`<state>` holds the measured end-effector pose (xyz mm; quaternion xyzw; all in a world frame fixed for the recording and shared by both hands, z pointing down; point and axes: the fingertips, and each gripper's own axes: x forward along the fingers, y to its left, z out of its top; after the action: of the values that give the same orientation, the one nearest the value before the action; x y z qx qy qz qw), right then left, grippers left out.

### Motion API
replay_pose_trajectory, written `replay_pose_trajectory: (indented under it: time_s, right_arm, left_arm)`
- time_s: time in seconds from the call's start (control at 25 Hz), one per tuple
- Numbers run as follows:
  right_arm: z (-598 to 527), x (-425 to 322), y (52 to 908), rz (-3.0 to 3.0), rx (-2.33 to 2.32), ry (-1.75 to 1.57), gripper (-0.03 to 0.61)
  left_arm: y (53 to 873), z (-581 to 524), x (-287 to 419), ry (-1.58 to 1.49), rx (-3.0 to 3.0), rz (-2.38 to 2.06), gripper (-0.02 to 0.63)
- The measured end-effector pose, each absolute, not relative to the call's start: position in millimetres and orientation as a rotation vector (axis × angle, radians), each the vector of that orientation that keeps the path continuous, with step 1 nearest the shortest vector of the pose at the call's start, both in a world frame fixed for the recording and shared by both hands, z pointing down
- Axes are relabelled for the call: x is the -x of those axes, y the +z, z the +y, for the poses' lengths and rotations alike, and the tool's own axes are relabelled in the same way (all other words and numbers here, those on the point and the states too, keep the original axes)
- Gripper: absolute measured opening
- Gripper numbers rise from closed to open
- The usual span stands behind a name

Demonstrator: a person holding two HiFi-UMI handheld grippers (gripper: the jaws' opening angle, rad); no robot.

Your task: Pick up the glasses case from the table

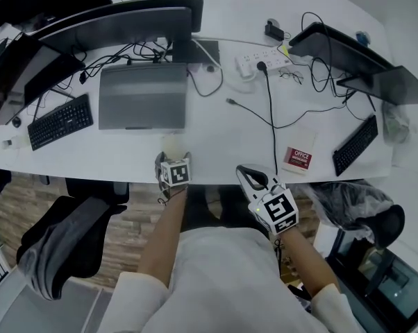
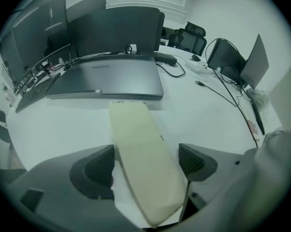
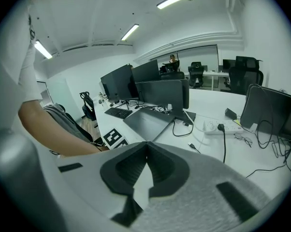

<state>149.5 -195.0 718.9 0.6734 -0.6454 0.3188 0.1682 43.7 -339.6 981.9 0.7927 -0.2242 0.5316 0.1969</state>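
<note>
The left gripper (image 2: 145, 162) is open, and its jaws stand on both sides of the glasses case (image 2: 136, 129). The left pad is touching or just beside the case; the right pad is apart from it. The right gripper (image 3: 146, 153) is closed on nothing and is held above the front edge of the desk (image 1: 216, 137).

The case lies close to that front edge, just before a closed laptop (image 2: 107, 76). It sits a little slanted between the jaws. I think an uneven closing could turn it or push it sideways, and its smooth rounded shell could slip out toward the edge.

It is long, pale cream, plain, with rounded ends.
</note>
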Motion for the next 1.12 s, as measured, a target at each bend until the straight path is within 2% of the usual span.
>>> replay_pose_trajectory:
  time_s: [0.04,0.08,0.12,0.2,0.64,1.12]
  right_arm:
    - [-195,-149,719,-1.839,-1.911,0.907,0.002]
    - [-196,-148,718,-1.844,-1.909,0.905,0.002]
    - [-197,-148,717,-1.849,-1.907,0.902,0.002]
    - [-199,-148,714,-1.855,-1.905,0.895,0.002]
    - [-214,-143,698,-1.875,-1.885,0.841,0.002]
    - [-228,-145,666,-1.912,-1.897,0.747,0.002]
  left_arm:
    - [981,-341,-42,1.479,-2.216,-0.64,0.404]
    - [979,-344,-39,1.466,-2.209,-0.649,0.353]
    - [978,-346,-36,1.451,-2.198,-0.652,0.329]
    - [975,-349,-33,1.416,-2.177,-0.636,0.318]
    - [938,-352,-33,1.281,-2.234,-0.524,0.314]
    - [847,-379,-39,1.064,-2.396,-0.519,0.314]
